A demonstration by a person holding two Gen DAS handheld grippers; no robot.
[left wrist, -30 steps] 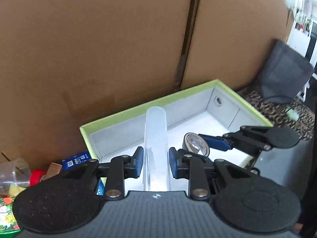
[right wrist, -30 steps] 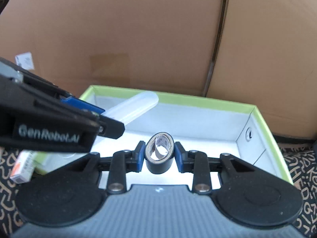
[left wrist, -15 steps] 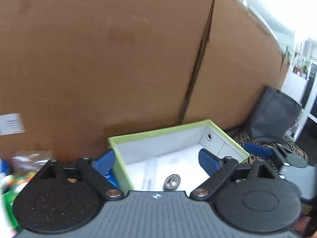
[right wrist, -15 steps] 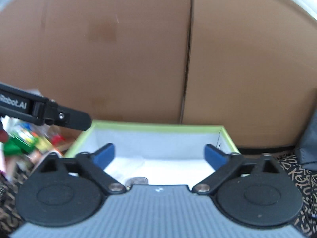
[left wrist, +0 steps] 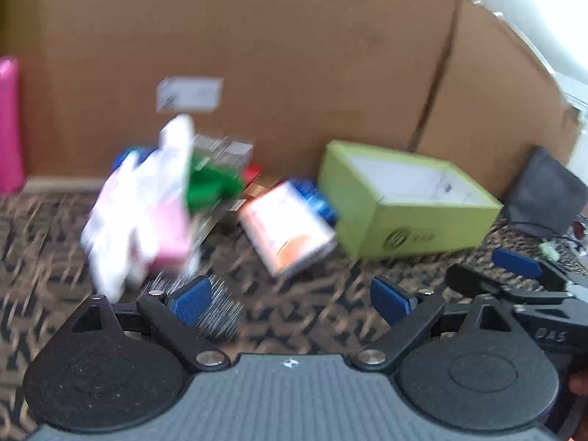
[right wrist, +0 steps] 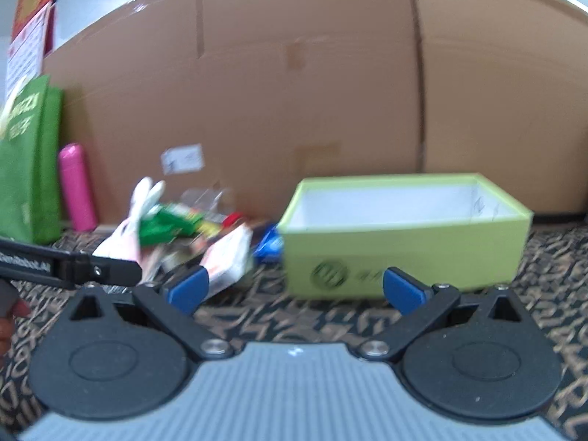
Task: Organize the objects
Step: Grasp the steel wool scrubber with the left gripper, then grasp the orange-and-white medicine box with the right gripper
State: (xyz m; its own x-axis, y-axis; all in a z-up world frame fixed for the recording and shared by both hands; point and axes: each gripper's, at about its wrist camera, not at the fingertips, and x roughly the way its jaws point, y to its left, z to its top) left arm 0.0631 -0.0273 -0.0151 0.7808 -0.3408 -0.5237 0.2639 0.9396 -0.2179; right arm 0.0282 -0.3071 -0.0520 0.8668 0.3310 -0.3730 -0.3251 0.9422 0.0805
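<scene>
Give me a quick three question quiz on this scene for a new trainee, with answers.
1. True or false: the left gripper is open and holds nothing.
2. In the right wrist view, on which side of the lime-green cardboard box does the pile of loose packets lie?
3. What stands nearer the box: A, the pink cylindrical bottle; B, the blue packet?

Key: 1 true; 2 its left; 3 B.

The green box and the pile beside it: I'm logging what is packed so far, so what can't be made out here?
- Green box contents: right wrist view, hidden by its near wall; left wrist view shows only its inner walls.
- Pile items: left wrist view, smeared by motion blur; print unreadable.
- White carton: right wrist view, partly behind the right tongs.
- Right tongs: left wrist view, cut by the edge.
</scene>
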